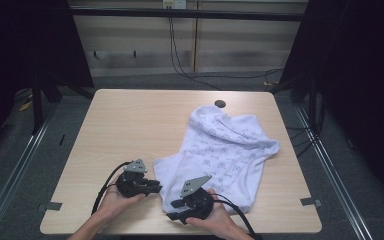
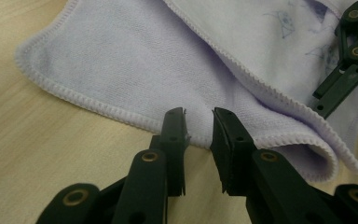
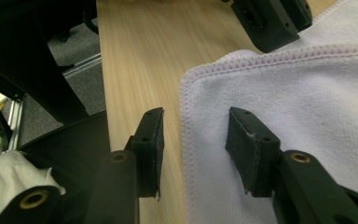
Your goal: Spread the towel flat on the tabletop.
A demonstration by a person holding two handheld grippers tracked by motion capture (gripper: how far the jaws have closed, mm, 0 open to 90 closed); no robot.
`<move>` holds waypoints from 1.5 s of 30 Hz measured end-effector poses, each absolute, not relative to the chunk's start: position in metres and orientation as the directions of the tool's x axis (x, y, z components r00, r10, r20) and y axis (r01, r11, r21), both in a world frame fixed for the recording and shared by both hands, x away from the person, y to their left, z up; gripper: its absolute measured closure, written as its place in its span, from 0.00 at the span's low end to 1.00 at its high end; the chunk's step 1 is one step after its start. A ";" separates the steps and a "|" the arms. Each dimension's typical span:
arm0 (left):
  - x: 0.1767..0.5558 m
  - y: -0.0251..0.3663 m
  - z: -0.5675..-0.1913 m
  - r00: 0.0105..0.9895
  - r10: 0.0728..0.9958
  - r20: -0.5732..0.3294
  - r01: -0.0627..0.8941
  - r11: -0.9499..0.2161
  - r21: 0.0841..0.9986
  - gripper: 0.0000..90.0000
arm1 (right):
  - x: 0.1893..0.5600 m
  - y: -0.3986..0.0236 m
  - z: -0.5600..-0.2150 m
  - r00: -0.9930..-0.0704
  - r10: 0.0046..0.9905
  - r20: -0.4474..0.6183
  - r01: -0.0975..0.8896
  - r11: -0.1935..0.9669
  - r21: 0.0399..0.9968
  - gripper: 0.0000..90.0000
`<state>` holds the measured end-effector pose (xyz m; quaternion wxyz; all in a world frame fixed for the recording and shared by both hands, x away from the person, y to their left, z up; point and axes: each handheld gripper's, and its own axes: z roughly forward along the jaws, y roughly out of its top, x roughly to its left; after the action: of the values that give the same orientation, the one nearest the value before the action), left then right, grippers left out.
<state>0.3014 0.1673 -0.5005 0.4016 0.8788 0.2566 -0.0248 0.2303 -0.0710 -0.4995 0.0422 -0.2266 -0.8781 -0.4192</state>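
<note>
Black grippers at white towel's near edge, both unclamped.
Right gripper jaws apart astride hem corner; left gripper jaws slightly apart at stitched hem; printed towel lies rumpled right of centre on wooden table.

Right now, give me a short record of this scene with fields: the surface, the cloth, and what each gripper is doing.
surface: light wooden table
cloth: white towel with a faint printed pattern, rumpled, on the table's right half
left gripper: jaws apart, straddling the towel's stitched hem
right gripper: jaws apart, astride the towel's side edge near a corner
hands: one on each gripper, at the near edge
</note>
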 end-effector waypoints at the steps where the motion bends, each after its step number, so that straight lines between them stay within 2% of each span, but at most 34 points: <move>1: 0.302 0.167 -0.501 0.866 0.433 -0.251 0.472 -0.543 0.694 0.82 | 0.230 -0.071 -0.499 -0.895 0.360 0.262 0.431 0.551 0.715 0.64; 3: 0.302 0.167 -0.501 0.865 0.435 -0.250 0.474 -0.543 0.693 0.82 | 0.227 -0.070 -0.500 -0.916 0.351 0.194 0.374 0.573 0.730 0.68; 5: 0.303 0.167 -0.501 0.863 0.440 -0.250 0.476 -0.541 0.693 0.82 | 0.222 -0.069 -0.500 -0.928 0.359 0.105 0.316 0.601 0.734 0.78; 7: 0.303 0.166 -0.501 0.863 0.440 -0.248 0.475 -0.541 0.694 0.82 | 0.222 -0.070 -0.498 -0.924 0.371 0.087 0.314 0.611 0.727 0.94; 8: 0.303 0.166 -0.500 0.863 0.441 -0.247 0.475 -0.542 0.693 0.82 | 0.223 -0.072 -0.497 -0.914 0.390 0.113 0.343 0.594 0.728 0.95; 13: 0.304 0.165 -0.500 0.866 0.440 -0.236 0.467 -0.548 0.694 0.82 | 0.227 -0.095 -0.480 -0.893 0.421 0.163 0.383 0.516 0.766 0.96; 17: 0.307 0.162 -0.500 0.861 0.449 -0.241 0.476 -0.542 0.692 0.82 | 0.233 -0.141 -0.461 -0.852 0.473 0.223 0.439 0.413 0.798 0.95; 19: 0.308 0.161 -0.499 0.859 0.454 -0.236 0.478 -0.548 0.687 0.81 | 0.231 -0.159 -0.461 -0.814 0.543 0.208 0.462 0.387 0.798 0.96; 25: 0.308 0.160 -0.499 0.859 0.456 -0.235 0.478 -0.546 0.688 0.78 | 0.239 -0.213 -0.471 -0.720 0.656 0.225 0.543 0.332 0.771 0.95; 27: 0.308 0.159 -0.499 0.860 0.454 -0.234 0.476 -0.546 0.689 0.78 | 0.245 -0.231 -0.481 -0.677 0.703 0.217 0.579 0.327 0.747 0.90; 28: 0.308 0.159 -0.499 0.861 0.452 -0.234 0.475 -0.548 0.689 0.78 | 0.249 -0.242 -0.488 -0.646 0.724 0.240 0.616 0.310 0.724 0.77; 30: 0.307 0.159 -0.499 0.861 0.453 -0.232 0.474 -0.550 0.687 0.77 | 0.251 -0.248 -0.492 -0.619 0.749 0.236 0.641 0.309 0.702 0.66; 32: 0.307 0.160 -0.499 0.861 0.453 -0.233 0.475 -0.550 0.687 0.76 | 0.251 -0.252 -0.494 -0.614 0.750 0.245 0.648 0.302 0.699 0.61; 37: 0.310 0.164 -0.497 0.855 0.461 -0.237 0.482 -0.536 0.693 0.72 | 0.254 -0.250 -0.495 -0.594 0.762 0.259 0.669 0.288 0.686 0.56; 41: 0.323 0.176 -0.489 0.833 0.487 -0.262 0.502 -0.467 0.728 0.72 | 0.264 -0.246 -0.497 -0.592 0.761 0.264 0.667 0.280 0.690 0.58; 45: 0.344 0.187 -0.489 0.775 0.562 -0.289 0.550 -0.375 0.746 0.70 | 0.269 -0.240 -0.499 -0.594 0.762 0.258 0.670 0.292 0.682 0.85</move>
<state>0.3437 0.1867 -0.4888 0.4472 0.8292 0.3351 0.0065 0.2692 -0.2403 -0.4992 -0.0581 -0.4466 -0.8017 -0.3930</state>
